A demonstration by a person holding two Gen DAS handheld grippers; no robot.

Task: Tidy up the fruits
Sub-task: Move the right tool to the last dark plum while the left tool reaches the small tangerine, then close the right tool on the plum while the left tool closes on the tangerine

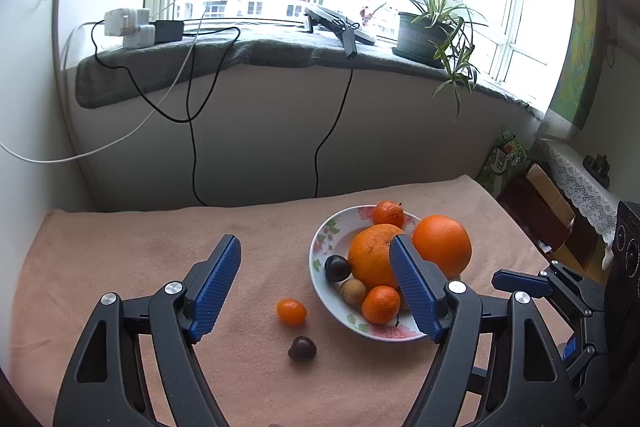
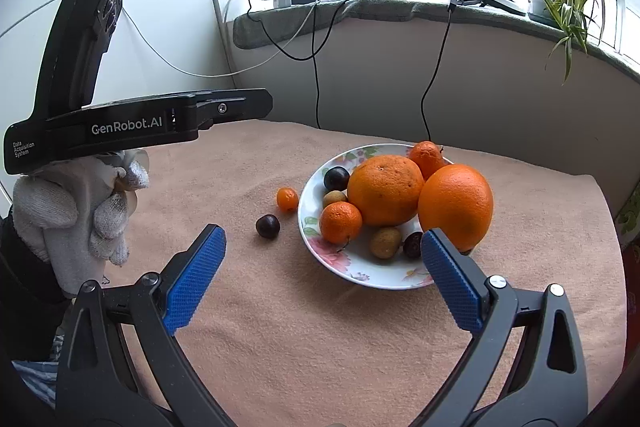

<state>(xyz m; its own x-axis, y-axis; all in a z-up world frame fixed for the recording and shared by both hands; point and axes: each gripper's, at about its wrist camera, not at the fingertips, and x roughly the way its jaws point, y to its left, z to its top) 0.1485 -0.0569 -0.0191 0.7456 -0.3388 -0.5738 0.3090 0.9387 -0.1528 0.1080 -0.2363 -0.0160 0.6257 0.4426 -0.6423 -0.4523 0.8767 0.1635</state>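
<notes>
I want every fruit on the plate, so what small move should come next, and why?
Probably ease the left hand-held gripper, which is open and empty, down over the small orange fruit: it and the dark fruit lie on the cloth beside the plate.

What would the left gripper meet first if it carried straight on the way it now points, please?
Probably the pink cloth near the small orange fruit lying left of the plate; the left gripper is open and empty, though depth is hard to judge.

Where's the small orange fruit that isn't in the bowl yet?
The small orange fruit lies on the pink cloth just left of the bowl in both wrist views, with a loose dark fruit beside it, nearer the cameras.
</notes>
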